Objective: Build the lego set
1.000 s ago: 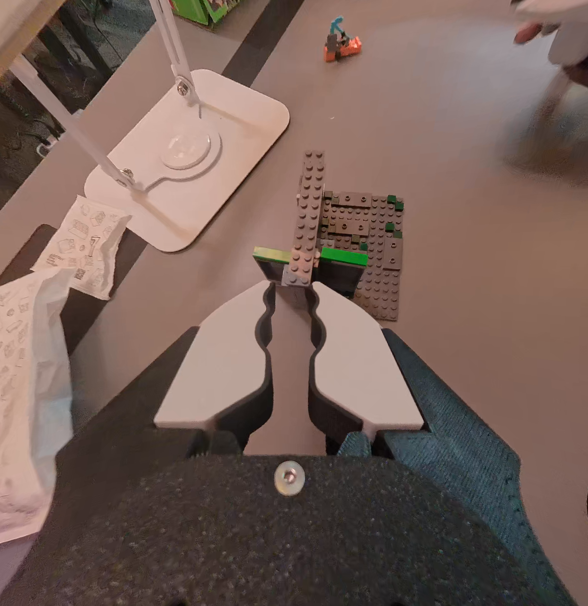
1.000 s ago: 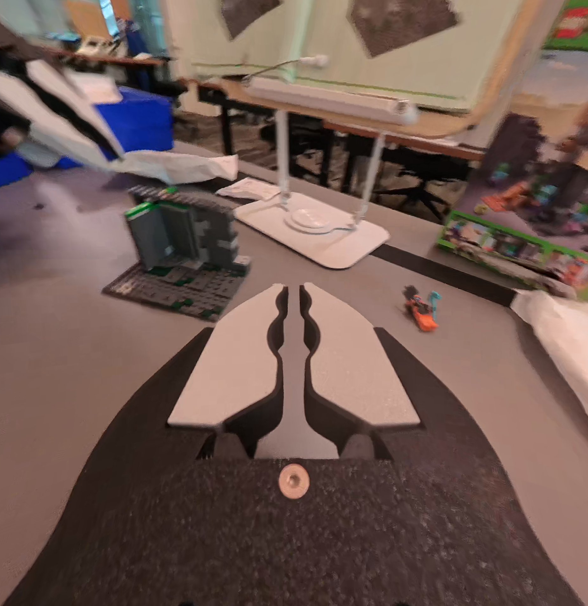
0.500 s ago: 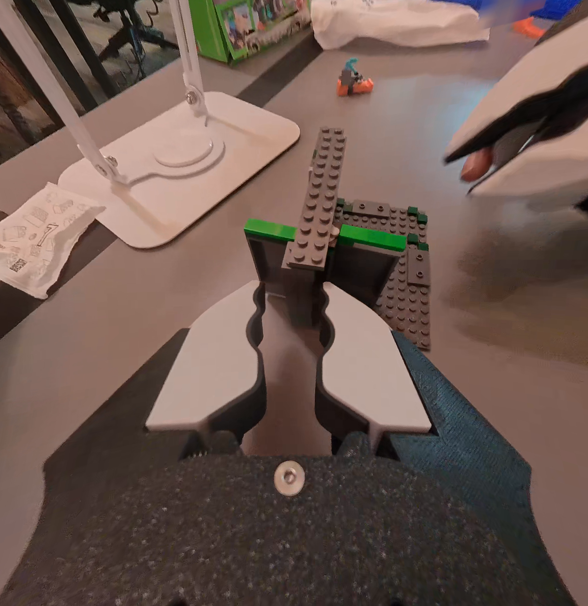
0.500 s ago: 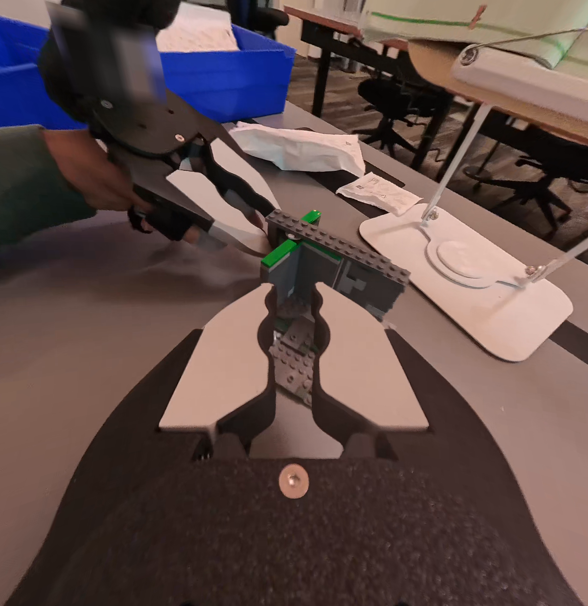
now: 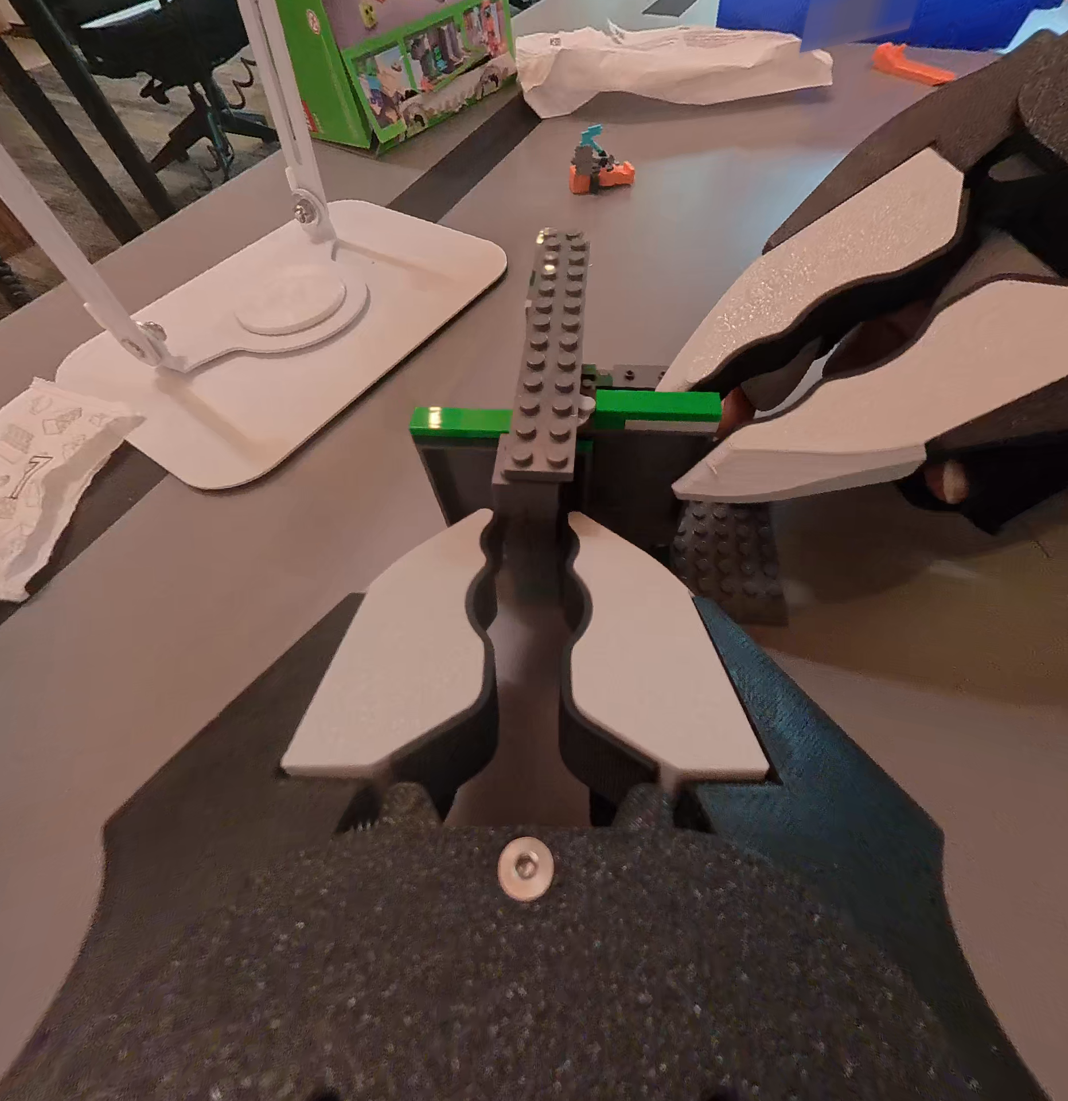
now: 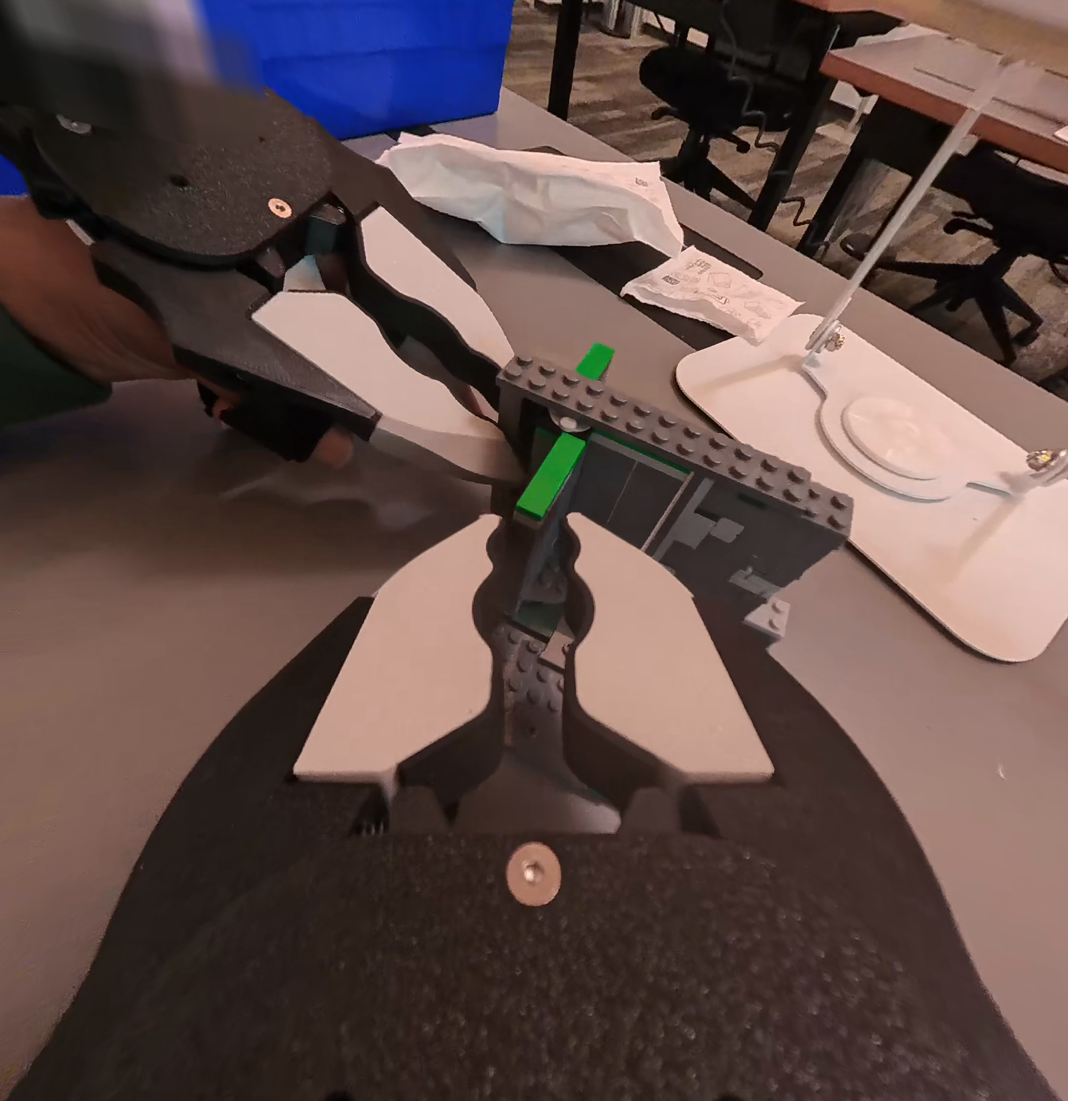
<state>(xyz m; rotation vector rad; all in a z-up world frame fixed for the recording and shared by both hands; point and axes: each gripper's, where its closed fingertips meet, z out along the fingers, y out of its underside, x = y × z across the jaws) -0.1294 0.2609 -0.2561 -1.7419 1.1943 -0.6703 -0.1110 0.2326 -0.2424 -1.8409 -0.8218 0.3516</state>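
Dark grey lego wall structure with green tiles on top (image 5: 555,441) standing on grey table (image 5: 222,596), just beside white flat lamp base (image 5: 281,333). Left gripper (image 5: 528,524) closed on narrow end of the structure, under long grey studded plate (image 5: 552,351). Right gripper (image 6: 534,527) around other wall edge with green tile (image 6: 549,473); real contact cannot be told. Small orange lego figure (image 5: 597,170) farther behind the structure.
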